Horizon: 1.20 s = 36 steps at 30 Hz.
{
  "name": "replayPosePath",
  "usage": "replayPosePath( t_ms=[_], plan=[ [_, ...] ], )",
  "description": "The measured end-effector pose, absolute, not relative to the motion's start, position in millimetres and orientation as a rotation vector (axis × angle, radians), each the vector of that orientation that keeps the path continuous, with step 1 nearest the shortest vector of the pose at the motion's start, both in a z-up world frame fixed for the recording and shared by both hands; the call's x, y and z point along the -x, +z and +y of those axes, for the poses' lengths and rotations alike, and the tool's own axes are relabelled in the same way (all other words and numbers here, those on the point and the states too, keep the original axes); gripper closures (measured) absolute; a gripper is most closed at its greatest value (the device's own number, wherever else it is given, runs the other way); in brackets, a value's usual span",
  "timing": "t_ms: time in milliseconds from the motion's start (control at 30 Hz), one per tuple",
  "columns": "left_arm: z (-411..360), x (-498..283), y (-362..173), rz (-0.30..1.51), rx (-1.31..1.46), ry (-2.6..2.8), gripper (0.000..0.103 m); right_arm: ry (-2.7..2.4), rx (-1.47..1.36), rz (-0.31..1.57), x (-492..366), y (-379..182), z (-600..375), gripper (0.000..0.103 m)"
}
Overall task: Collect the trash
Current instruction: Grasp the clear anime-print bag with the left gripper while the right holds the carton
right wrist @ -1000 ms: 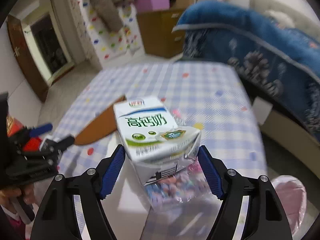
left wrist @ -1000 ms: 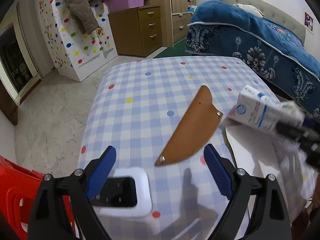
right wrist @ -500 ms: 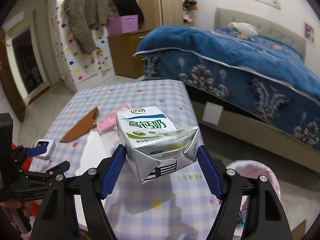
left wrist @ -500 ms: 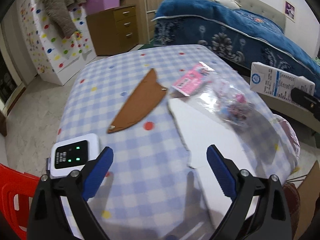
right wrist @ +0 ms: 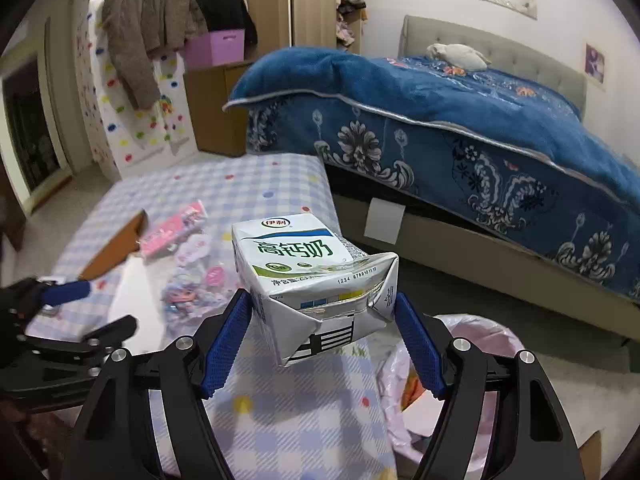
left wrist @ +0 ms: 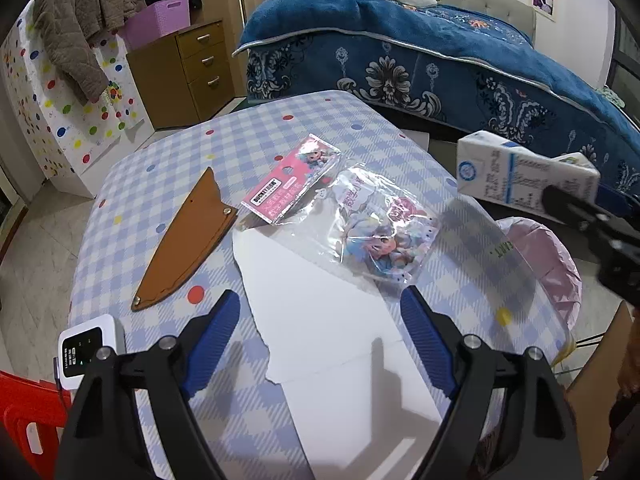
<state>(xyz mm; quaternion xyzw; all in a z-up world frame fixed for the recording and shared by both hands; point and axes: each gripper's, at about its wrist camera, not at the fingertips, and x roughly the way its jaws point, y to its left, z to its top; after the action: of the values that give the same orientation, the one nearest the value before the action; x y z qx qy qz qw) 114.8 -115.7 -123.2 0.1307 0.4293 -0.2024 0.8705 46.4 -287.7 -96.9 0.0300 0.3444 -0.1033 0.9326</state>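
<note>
— Right tool (right wrist: 322, 330)?
— Clamped on a milk carton (right wrist: 316, 276), pads pressed to both sides, held off the worktop (left wrist: 280, 136) edge, above a bin lined with a pink bag (right wrist: 460, 344).

— Left tool (left wrist: 320, 336)?
— Jaws closing, nothing between them. It hangs over a torn white sheet (left wrist: 320, 320) on the checked cloth.

— Beyond it?
— A clear toy packet (left wrist: 380, 232) touching a pink card packet (left wrist: 292, 186); a brown leather sheath (left wrist: 188, 240) to their left.

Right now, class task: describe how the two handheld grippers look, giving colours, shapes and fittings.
Both the left gripper and the right gripper have black angular frames with silver bolts. Their fingers carry long blue ribbed pads. No cables or sleeves are visible.
</note>
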Motion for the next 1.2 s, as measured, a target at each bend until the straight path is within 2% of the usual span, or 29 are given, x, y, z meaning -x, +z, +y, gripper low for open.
replayPosePath(
  t_ms=[233, 567, 700, 867, 1000, 1200],
  plan=[
    [-97, -122, -126, 0.916, -0.242, -0.378, 0.023, -0.244, 0.069, 0.749, -68, -117, -271, 0.03],
    [-68, -120, -122, 0.914, -0.195, -0.347, 0.022, 0.039, -0.007, 0.785, -50, -109, -231, 0.03],
    [-63, -122, -124, 0.912, -0.191, -0.349, 0.02, -0.03, 0.005, 0.764, -45, -101, -230, 0.03],
    [-75, -128, -127, 0.886, -0.232, -0.371, 0.018, -0.102, -0.033, 0.742, -43, -94, -250, 0.03],
    [-94, -137, -137, 0.877, -0.303, -0.373, 0.023, -0.127, -0.062, 0.737, -44, -95, -262, 0.03],
    [-118, -145, -152, 0.88, -0.374, -0.388, 0.023, -0.139, -0.089, 0.746, -47, -101, -276, 0.03]
  ],
)
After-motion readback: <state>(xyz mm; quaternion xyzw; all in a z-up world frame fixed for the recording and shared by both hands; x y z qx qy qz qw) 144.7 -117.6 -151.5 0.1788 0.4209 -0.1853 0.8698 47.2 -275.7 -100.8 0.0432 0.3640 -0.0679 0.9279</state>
